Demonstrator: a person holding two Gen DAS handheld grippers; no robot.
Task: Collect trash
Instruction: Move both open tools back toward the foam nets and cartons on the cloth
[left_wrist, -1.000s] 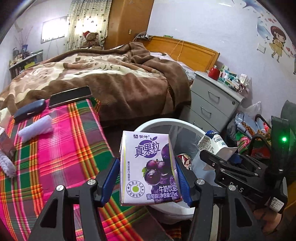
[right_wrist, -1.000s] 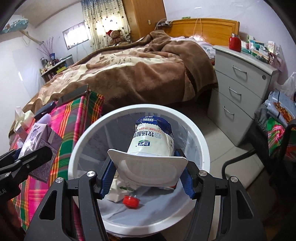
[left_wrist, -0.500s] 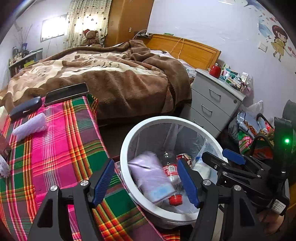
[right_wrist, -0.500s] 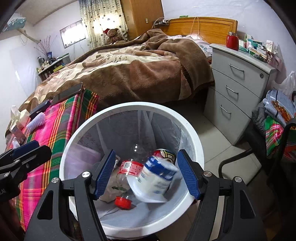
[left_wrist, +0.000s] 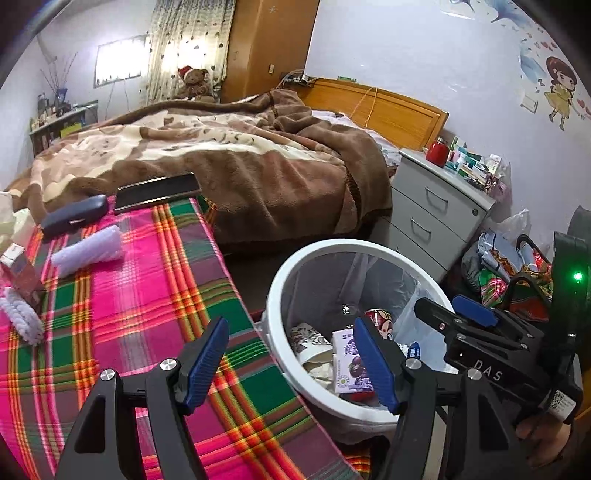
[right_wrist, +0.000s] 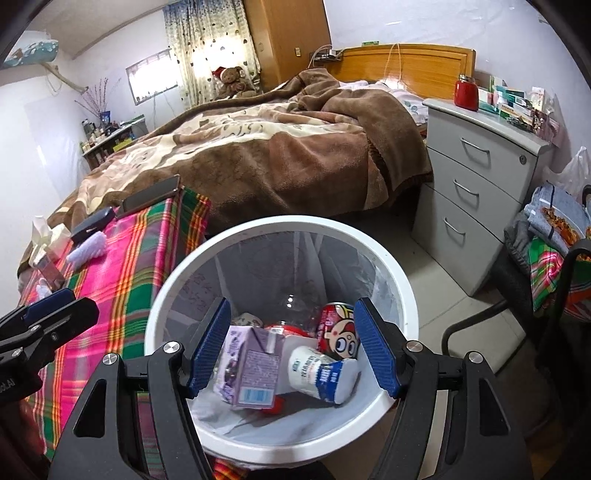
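Dropped purple carton (right_wrist: 251, 369) lies tilted in bin (right_wrist: 369, 243); both jaws spread, empty.

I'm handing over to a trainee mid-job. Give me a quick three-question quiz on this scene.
1. True or false: the left tongs grip the purple grape carton.
2. Where does the white yogurt bottle lie: A on the plaid cloth, B in the white bin, C on the grey drawers?
3. What stands just behind that bottle?

Key: 1 false, both tongs open and empty. 2 B. 3 the red cartoon can.
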